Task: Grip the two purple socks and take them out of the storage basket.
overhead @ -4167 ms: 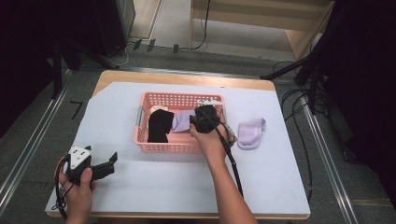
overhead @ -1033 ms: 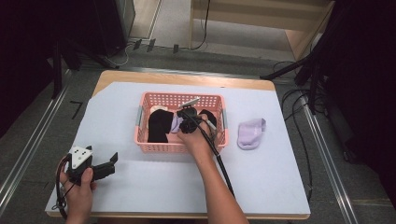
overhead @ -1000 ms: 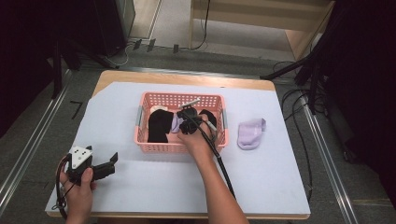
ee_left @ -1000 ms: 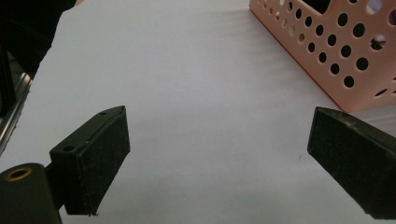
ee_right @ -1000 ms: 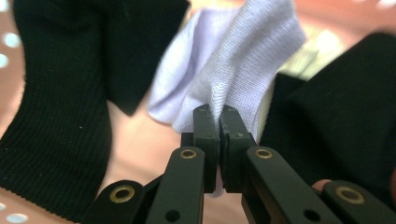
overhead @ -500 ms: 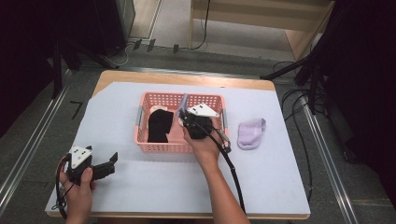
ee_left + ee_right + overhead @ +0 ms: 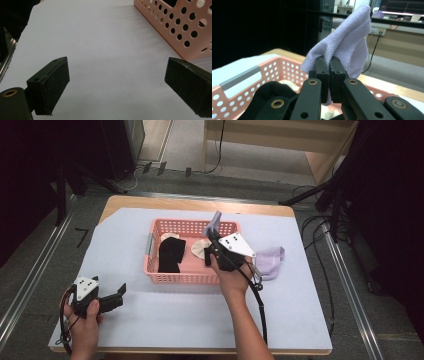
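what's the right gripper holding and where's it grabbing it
The right gripper holds a lavender sock, pinched shut on a fold near its lower edge.

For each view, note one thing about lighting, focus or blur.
High view: white table cover evenly lit, its surroundings dark. Left gripper view: pink basket sharp, near jaws soft. Right gripper view: lilac sock sharply knitted against a black left background and a hazy room.

A lilac knitted sock (image 7: 347, 42) hangs crumpled and lifted above the pink basket (image 7: 165, 276).
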A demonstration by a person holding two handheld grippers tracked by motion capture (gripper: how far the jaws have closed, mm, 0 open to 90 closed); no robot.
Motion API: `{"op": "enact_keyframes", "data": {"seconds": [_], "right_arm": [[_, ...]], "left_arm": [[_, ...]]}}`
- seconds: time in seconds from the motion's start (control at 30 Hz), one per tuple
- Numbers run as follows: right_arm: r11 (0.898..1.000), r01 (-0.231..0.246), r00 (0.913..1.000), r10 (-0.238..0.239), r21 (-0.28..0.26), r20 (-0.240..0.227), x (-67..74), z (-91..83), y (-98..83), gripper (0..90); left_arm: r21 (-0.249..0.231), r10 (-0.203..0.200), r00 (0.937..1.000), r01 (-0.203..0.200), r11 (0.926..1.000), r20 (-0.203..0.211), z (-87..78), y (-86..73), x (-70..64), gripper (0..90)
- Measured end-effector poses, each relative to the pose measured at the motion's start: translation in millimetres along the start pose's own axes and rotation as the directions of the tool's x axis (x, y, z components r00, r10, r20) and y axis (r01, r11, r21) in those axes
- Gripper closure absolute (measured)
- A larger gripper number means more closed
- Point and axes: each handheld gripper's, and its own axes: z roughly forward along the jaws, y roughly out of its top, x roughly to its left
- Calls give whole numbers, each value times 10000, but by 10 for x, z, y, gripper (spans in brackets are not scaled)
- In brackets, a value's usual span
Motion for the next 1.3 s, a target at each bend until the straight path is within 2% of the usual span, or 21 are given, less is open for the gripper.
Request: {"op": "enact_keyframes", "data": {"seconds": [0.2, 0.43, 0.67, 0.87, 0.93, 1.0, 1.03, 1.1, 1.13, 1.17, 1.23, 1.27, 1.3], "right_arm": [[9987, 25, 9987, 0, -501, 506, -205, -197, 34, 880], [9973, -31, 9932, 117, -738, 1161, -492, -426, 0, 880], [9985, -282, 9818, 363, -461, 1865, -783, -621, -143, 879], [9965, -727, 9692, 606, 424, 2386, -984, -678, -451, 879], [9923, -1000, 9634, 781, 734, 2564, -1051, -689, -569, 878], [9836, -1472, 9567, 1148, 1043, 2675, -1108, -716, -668, 873], [9745, -1878, 9524, 1501, 1227, 2652, -1133, -733, -705, 862], [9510, -2787, 9387, 2402, 1340, 2474, -1184, -774, -754, 755], [9288, -3427, 9213, 3029, 1409, 2439, -1204, -814, -770, 697], [9241, -3563, 9161, 3165, 1377, 2461, -1213, -854, -781, 668], [9234, -3597, 9109, 3163, 1338, 2650, -1216, -937, -797, 574], [9253, -3545, 9117, 3100, 1348, 2695, -1228, -977, -807, 522], [9210, -3643, 9058, 3161, 1378, 2821, -1228, -1018, -816, 487]], "left_arm": [[-33, 9, 10000, -9, 10000, 21, 0, -1, -4, 64], [-5, 0, 10000, 0, 10000, -44, 1, -1, -11, 64], [33, 50, 10000, -50, 10000, -61, -2, -1, -13, 64], [-9, 74, 9999, -74, 10000, -87, 1, -1, -18, 64], [-21, 98, 9999, -98, 9999, -82, 1, -1, -18, 64], [-19, 103, 9999, -103, 9999, -86, -1, -2, -18, 64], [-18, 107, 9999, -107, 9999, -86, -1, -1, -17, 64], [-13, 83, 9999, -83, 10000, -84, -1, -1, -17, 64], [-12, 64, 9999, -64, 10000, -83, 0, -1, -17, 64], [-12, 46, 10000, -46, 10000, -88, 1, -1, -17, 64], [-6, 75, 9999, -75, 10000, -104, 0, -1, -18, 64], [-12, 94, 9999, -94, 10000, -96, 1, -1, -18, 64], [-10, 84, 9999, -84, 10000, -109, 1, -1, -21, 64]]}}
